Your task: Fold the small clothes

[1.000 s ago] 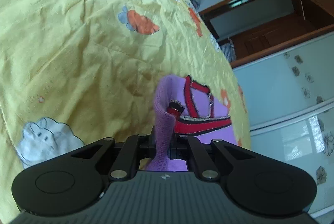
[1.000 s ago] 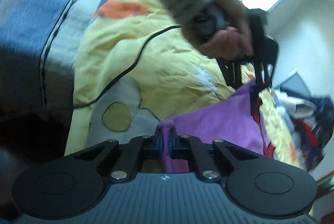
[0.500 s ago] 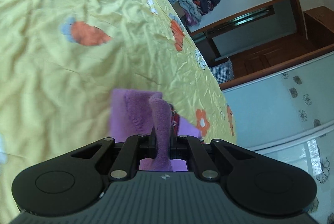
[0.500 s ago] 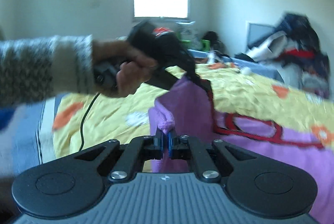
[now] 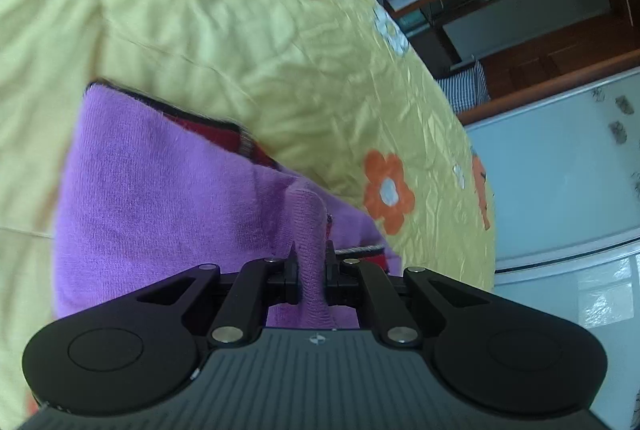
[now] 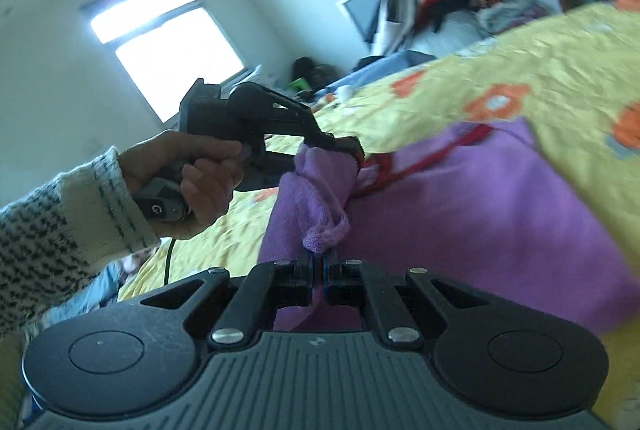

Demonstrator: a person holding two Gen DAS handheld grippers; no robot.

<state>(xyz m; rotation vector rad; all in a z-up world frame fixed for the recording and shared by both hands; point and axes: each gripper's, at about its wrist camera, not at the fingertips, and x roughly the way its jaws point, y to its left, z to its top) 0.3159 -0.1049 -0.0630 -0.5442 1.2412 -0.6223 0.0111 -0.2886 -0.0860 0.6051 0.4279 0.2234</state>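
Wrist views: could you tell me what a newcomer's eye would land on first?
The purple garment, lifted off the yellow flowered bedspread, pinched by both grippers: the right gripper at the bottom, the left gripper in the person's hand beyond. Behind, a bright window.

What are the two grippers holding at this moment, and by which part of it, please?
Both hold the purple knitted garment. The left gripper is shut on a bunched ribbed edge. The right gripper pinches another bunched edge of it, above the yellow bedcover.

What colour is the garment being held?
Purple garment with red, dark-edged trim, clearest in the right wrist view.
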